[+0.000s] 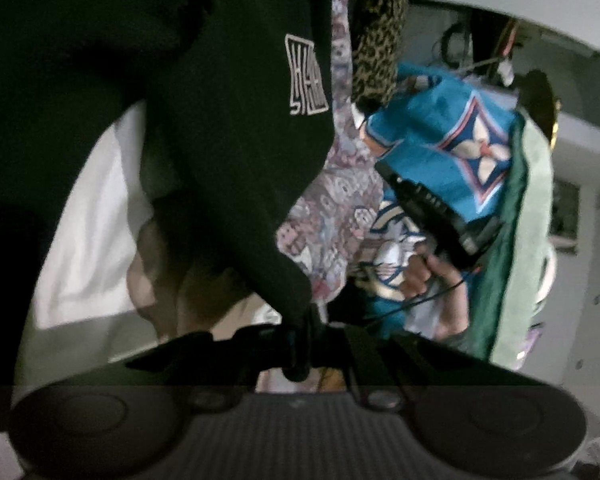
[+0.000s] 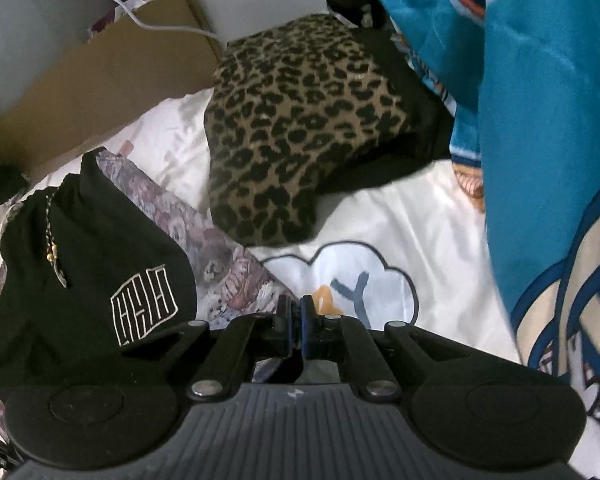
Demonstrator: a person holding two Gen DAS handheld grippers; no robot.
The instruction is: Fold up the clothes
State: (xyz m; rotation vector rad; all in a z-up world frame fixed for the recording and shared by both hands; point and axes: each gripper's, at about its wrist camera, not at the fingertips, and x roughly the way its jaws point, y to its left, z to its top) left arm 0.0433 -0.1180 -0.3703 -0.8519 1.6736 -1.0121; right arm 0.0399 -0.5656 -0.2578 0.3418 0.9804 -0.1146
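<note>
In the left wrist view my left gripper (image 1: 305, 340) is shut on an edge of the black garment (image 1: 220, 120). The garment has a white square logo (image 1: 306, 76) and drapes across most of this view. The right wrist view shows the same black garment (image 2: 80, 280) bunched at the left, over a mauve patterned cloth (image 2: 220, 248). My right gripper (image 2: 296, 320) is shut above the white sheet (image 2: 420, 220), with nothing visible between its fingers. A hand (image 1: 424, 276) holds the right gripper (image 1: 384, 170) in front of a teal printed garment (image 1: 460, 140).
A folded leopard-print garment (image 2: 300, 128) lies on the sheet ahead of the right gripper. The teal garment (image 2: 540, 140) hangs down the right side. A cardboard box (image 2: 100, 76) and a white cable (image 2: 140, 20) sit at the back left. Green fabric (image 1: 520, 240) stands at the right.
</note>
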